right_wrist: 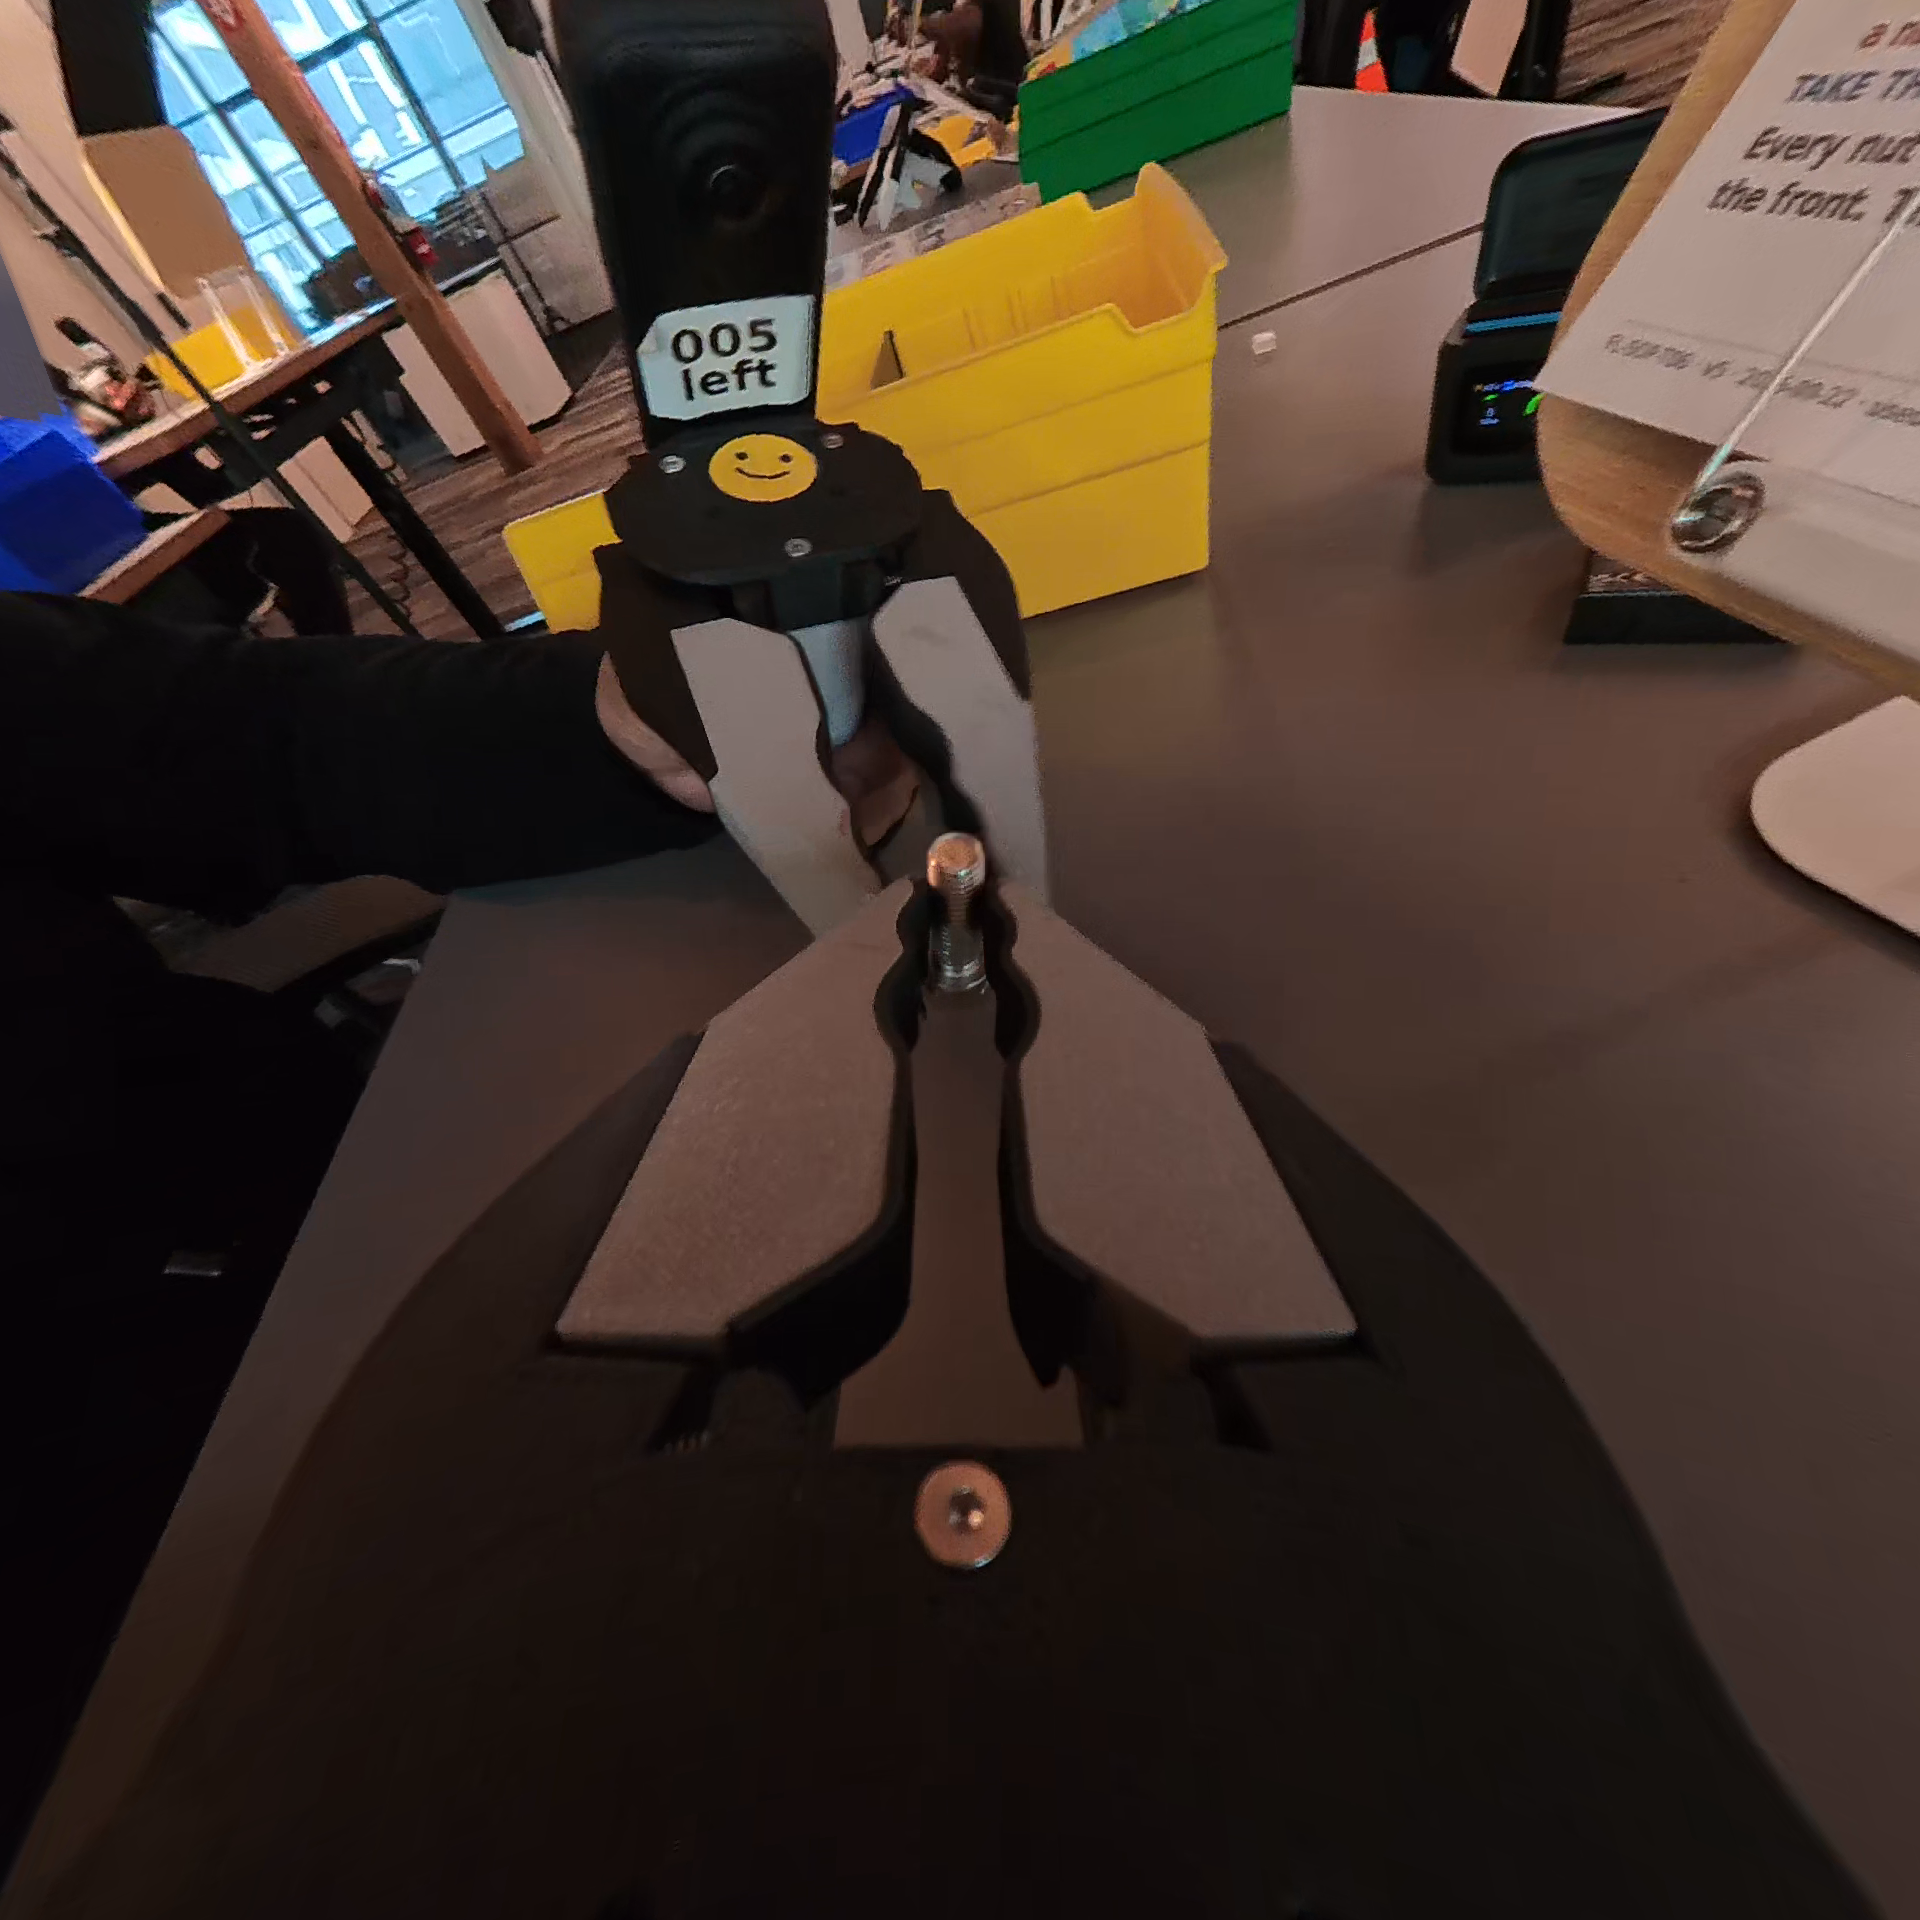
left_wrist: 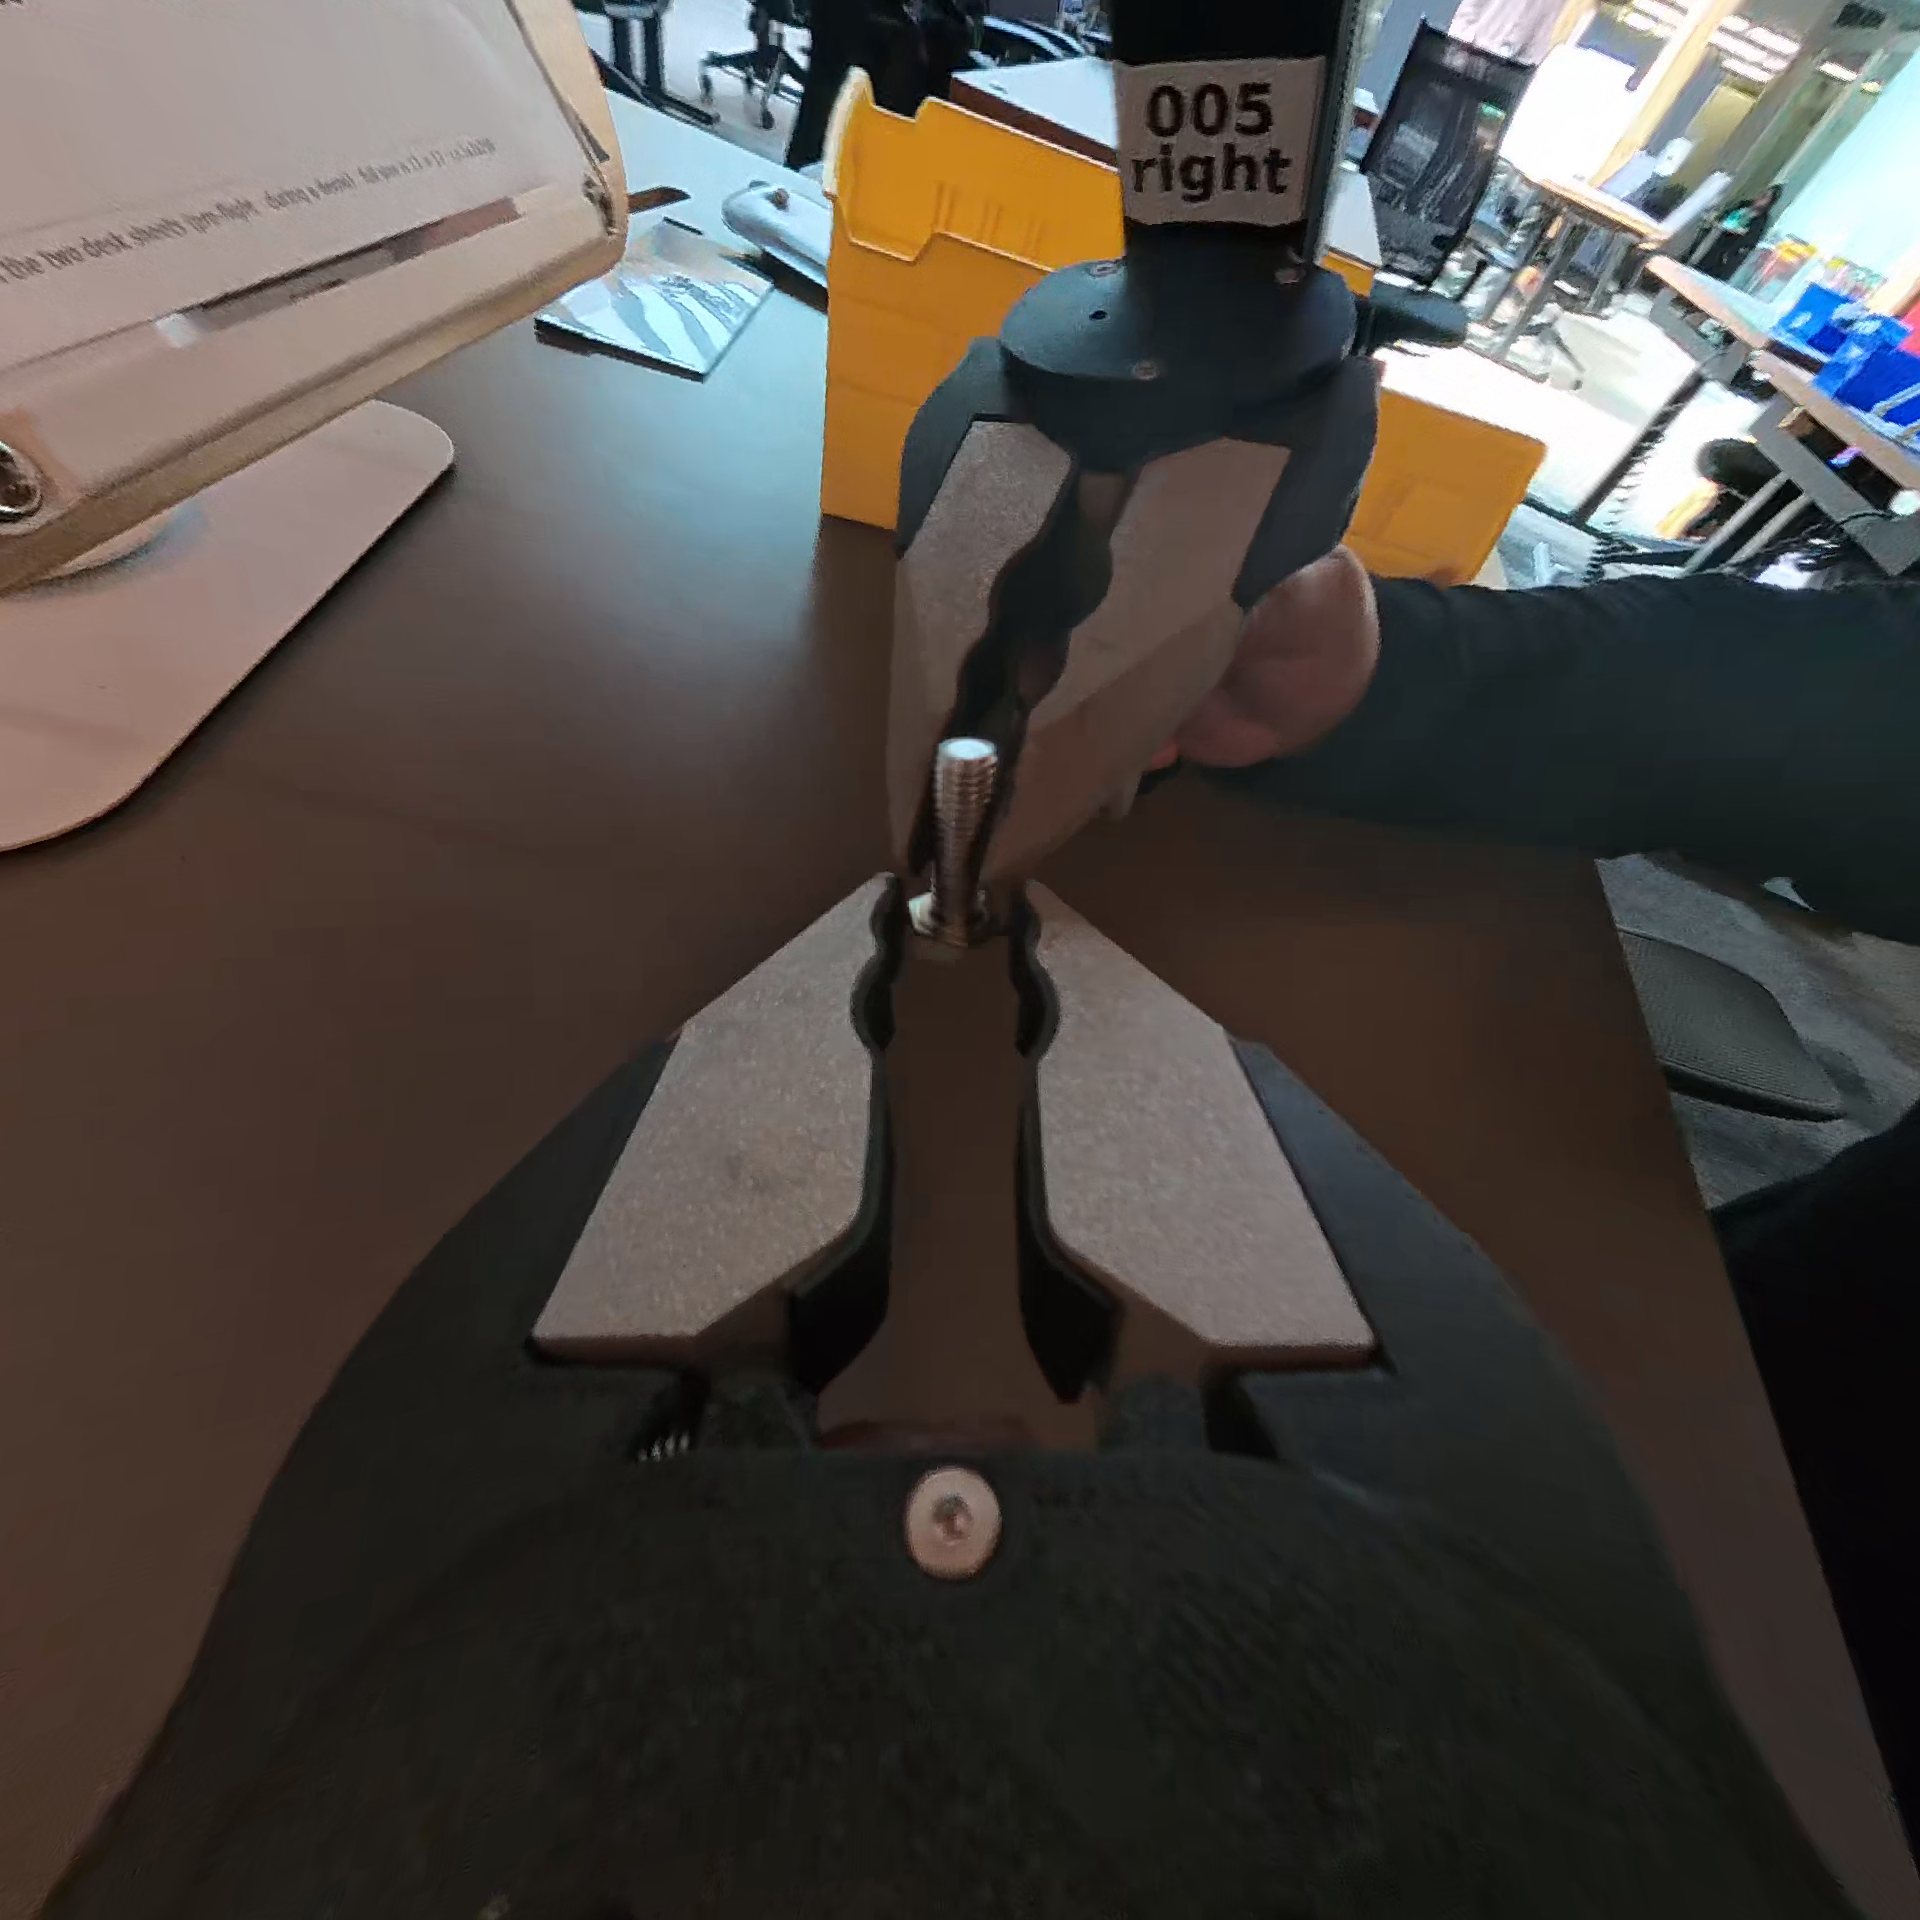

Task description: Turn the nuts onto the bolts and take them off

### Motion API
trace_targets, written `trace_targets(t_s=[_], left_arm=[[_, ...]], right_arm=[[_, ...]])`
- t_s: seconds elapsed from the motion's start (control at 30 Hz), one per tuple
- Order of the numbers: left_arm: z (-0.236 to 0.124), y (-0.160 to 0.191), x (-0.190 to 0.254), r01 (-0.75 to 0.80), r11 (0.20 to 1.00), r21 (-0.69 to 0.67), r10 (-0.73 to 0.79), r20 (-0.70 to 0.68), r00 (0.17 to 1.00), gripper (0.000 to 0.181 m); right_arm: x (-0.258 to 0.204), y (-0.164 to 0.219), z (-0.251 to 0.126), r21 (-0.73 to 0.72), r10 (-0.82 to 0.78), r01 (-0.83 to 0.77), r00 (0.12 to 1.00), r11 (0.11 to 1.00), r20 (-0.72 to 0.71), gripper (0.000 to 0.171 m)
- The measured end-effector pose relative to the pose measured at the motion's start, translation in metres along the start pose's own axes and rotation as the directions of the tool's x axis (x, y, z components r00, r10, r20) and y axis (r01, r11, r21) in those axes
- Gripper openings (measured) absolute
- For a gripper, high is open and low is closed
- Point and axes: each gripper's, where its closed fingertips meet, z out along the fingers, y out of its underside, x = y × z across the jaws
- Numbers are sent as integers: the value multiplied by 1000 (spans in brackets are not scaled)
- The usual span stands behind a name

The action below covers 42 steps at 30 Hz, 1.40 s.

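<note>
The left hand-held gripper (left_wrist: 948, 914) is nearly closed on the bottom of the bolt (left_wrist: 961, 831), at what looks like the nut (left_wrist: 940, 923). The right hand-held gripper (right_wrist: 956, 951) pinches the same bolt higher up. The bolt is shiny, with ridges, and stands up between both, above the dark table (left_wrist: 520, 831). If 1 grip slips, the bolt could tip or drop — maybe rolling toward the yellow bin (left_wrist: 935, 312).
</note>
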Motion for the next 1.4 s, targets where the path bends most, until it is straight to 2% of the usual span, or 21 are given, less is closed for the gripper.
trace_targets(t_s=[0.13, 0.43, 0.73, 0.93, 1.07, 1.17, 1.4], left_arm=[[-1, 5, -6, -50, 998, -34, 51, 41, 998, 17], [4, 12, -4, -47, 996, -76, 51, 53, 997, 17], [1, 9, -12, -108, 992, -71, 116, 124, 985, 15], [-2, 5, -15, -71, 997, -35, 75, 128, 989, 15], [-1, 5, -18, -58, 998, -34, 63, 143, 988, 15], [-1, 4, -19, -66, 997, -31, 70, 160, 985, 15], [-2, 4, -20, -63, 998, -27, 67, 164, 984, 15]], right_arm=[[3, -4, -5, 15, -18, 19, 1000, 1000, -21, 6], [3, -6, -4, 20, -17, 18, 998, 1000, -57, 3], [1, -12, -7, 68, -13, 17, 999, 998, -48, 0], [9, -25, -21, 170, 0, 13, 997, 985, -73, 19], [18, -34, -33, 257, -24, 64, 987, 964, -156, 18], [22, -35, -34, 264, -15, 67, 981, 962, -192, 33], [21, -28, -26, 242, 4, 33, 989, 970, -151, 33]])
